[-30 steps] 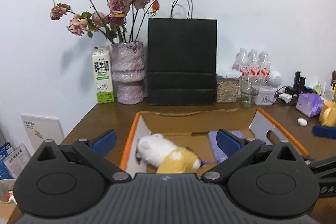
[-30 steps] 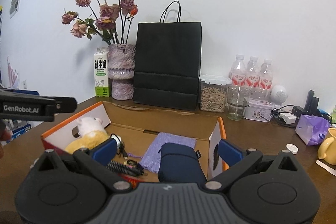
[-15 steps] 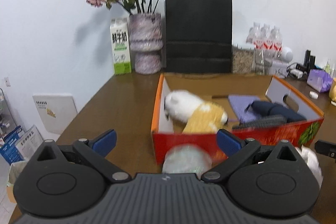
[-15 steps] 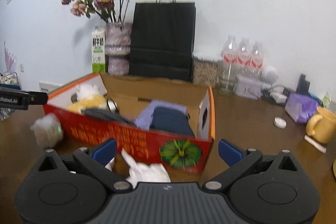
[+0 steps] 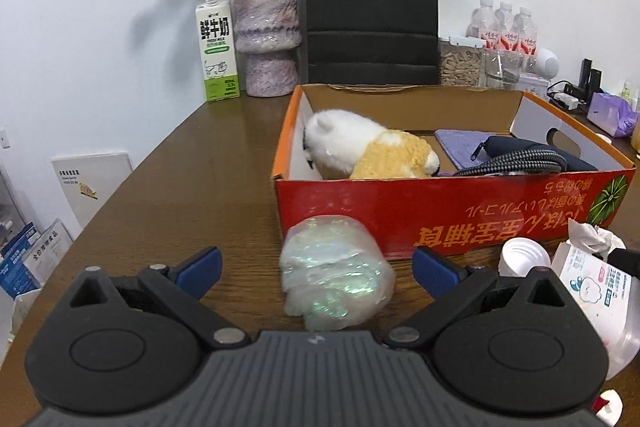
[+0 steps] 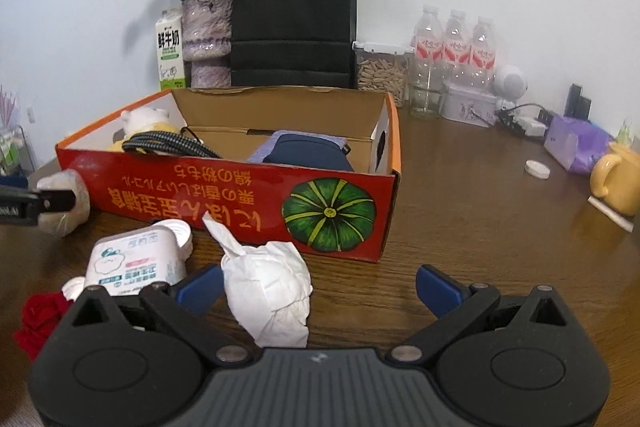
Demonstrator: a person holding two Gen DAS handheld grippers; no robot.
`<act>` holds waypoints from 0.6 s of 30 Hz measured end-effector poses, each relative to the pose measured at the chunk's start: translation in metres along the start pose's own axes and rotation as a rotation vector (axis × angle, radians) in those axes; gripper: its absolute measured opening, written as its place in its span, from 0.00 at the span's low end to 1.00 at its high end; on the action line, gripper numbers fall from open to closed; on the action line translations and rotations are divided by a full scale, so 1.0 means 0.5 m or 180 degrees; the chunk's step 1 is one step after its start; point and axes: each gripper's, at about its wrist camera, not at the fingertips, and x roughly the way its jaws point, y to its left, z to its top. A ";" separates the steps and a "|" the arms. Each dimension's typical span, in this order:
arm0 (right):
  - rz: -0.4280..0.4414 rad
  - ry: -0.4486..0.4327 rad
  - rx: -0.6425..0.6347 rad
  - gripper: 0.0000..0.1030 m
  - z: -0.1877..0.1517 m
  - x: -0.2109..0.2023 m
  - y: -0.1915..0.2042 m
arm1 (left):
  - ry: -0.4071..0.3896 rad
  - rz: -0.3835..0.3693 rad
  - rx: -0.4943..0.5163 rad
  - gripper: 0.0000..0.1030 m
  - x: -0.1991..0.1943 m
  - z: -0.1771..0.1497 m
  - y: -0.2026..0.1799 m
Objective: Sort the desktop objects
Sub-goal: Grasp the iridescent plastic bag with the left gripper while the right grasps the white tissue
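A red cardboard box (image 5: 480,211) (image 6: 248,195) stands on the brown table and holds a white and yellow plush toy (image 5: 360,151), a purple cloth (image 5: 460,147), a dark pouch (image 6: 308,155) and a braided cable (image 6: 168,147). My left gripper (image 5: 316,267) is open, with a crumpled iridescent plastic wrap (image 5: 334,283) lying between its fingers in front of the box. My right gripper (image 6: 320,283) is open around a crumpled white tissue (image 6: 272,287). A white wipes pack (image 6: 136,259) and a white bottle cap (image 5: 524,261) lie between the two.
A milk carton (image 5: 218,47), a vase of dried roses (image 5: 268,39), a black paper bag (image 5: 370,11), a jar, water bottles (image 6: 456,47) and a tin line the back wall. A yellow mug (image 6: 616,179), a purple pack (image 6: 576,143) and a red object (image 6: 36,319) sit nearby.
Both grippers have pulled back from over the box and dropped to the table in front of it. The plastic wrap and the tissue now lie between their open fingers.
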 end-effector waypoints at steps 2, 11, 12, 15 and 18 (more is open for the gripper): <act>0.0024 -0.0012 0.0071 1.00 -0.001 0.005 -0.007 | -0.0026 -0.0030 -0.0027 1.00 0.005 -0.005 -0.002; 0.0094 0.0009 0.0264 0.98 -0.001 0.012 -0.027 | -0.0091 -0.0006 -0.0129 1.00 0.009 -0.016 0.004; 0.0099 0.0018 0.0265 0.96 -0.001 0.013 -0.027 | -0.0088 0.0005 -0.0135 1.00 0.010 -0.015 0.004; 0.0114 0.0074 0.0245 0.92 0.000 0.018 -0.024 | -0.0068 0.0016 -0.0148 1.00 0.012 -0.013 0.005; 0.0090 0.0083 0.0200 0.89 0.000 0.019 -0.020 | -0.0076 0.0016 -0.0145 1.00 0.011 -0.014 0.005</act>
